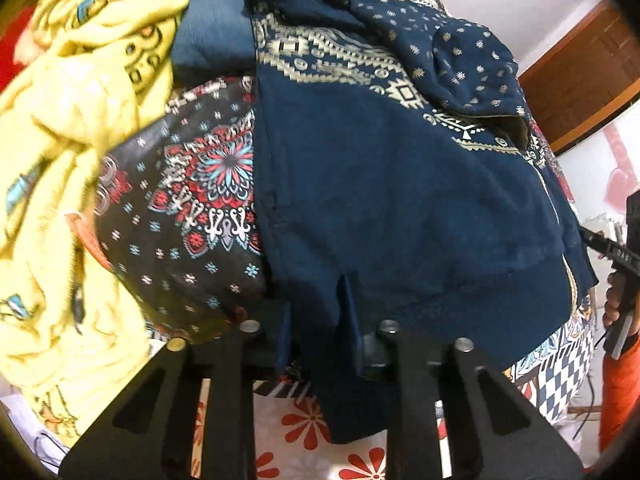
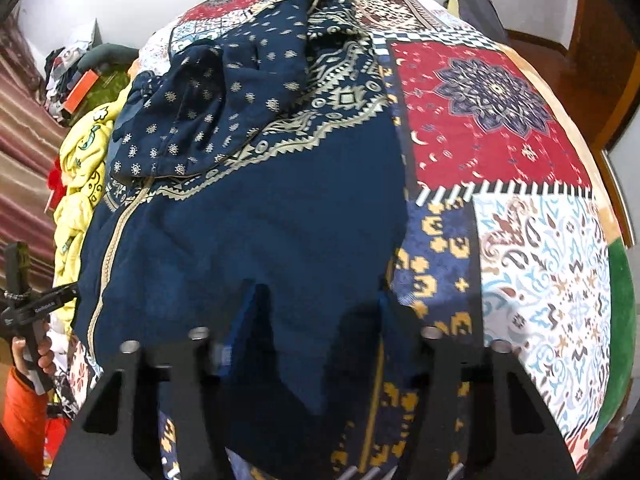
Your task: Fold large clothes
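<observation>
Tools both clamped on the navy hoodie (image 1: 400,200) hem: left tool (image 1: 320,332) and right tool (image 2: 316,320), hoodie spread on the patchwork bedspread (image 2: 540,240), yellow garment (image 1: 60,160) beside.

Not much room on my left: the yellow garment (image 1: 76,128) is heaped up right against the navy hoodie (image 1: 400,200), with a dark floral-print cloth (image 1: 188,208) and folded jeans (image 1: 216,36) wedged between them, so anything swinging that way hits fabric. The hoodie's hood (image 2: 240,92) is bunched up at the far end, a lump I'd have to go over. On my right it's way better, the patchwork bedspread (image 2: 520,200) lies flat and bare out to its edge. Near side, the flowered sheet (image 1: 304,432) below the hem is open too.
</observation>
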Motion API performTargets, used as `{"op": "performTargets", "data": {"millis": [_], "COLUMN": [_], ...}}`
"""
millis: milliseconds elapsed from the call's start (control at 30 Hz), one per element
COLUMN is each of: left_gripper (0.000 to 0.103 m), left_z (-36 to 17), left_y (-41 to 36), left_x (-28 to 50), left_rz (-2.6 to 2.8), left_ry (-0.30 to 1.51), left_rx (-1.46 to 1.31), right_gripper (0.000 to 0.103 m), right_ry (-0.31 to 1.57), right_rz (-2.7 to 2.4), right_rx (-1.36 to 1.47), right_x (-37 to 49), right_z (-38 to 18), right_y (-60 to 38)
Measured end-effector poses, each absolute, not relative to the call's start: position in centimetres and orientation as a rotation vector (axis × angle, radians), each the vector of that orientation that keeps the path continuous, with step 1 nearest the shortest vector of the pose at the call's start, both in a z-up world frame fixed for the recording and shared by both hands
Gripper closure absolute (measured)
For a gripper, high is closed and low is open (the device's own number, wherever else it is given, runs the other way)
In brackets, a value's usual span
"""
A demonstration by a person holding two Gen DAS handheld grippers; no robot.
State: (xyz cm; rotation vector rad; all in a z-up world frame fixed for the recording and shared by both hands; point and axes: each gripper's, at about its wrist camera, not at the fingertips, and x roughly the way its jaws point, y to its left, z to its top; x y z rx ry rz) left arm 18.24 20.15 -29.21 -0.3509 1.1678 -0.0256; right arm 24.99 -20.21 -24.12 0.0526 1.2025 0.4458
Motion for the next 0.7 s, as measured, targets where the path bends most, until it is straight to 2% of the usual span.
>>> {"op": "performTargets", "data": {"millis": [67, 167, 233, 433, 700], "left_gripper": [0.085, 0.090, 0.094, 0.095, 0.095], "left_z": [-28.6, -27.7, -27.0, -23.1, -17.1], "left_y": [19.7, 19.4, 19.4, 19.8, 20.1], "left_x": [17.8, 17.5, 17.5, 18.3, 22.0], "left_rz": [-0.016, -0.008, -0.007, -0.018, -0.075], "left_ry": [1.152, 1.140, 1.131, 1.022, 0.871], "left_rx": [-0.318, -0.284, -0.273, -0.206, -0.288], "right_gripper": [0.081, 0.092, 0.093, 0.095, 0.096], "right_ry": [1.201, 1.195, 1.181, 1.108, 0.972], "right_rz": [0.466, 0.489, 0.506, 0.557, 0.604], "right_rx": [0.049, 0.042, 0.046, 0.076, 0.129], "right_x": [25.2, 25.6, 25.7, 26.1, 28.4], "right_z": [-24.0, -23.7, -23.3, -21.0, -16.1], "right_y": [-19.8, -19.3, -19.1, -19.0, -18.4]}}
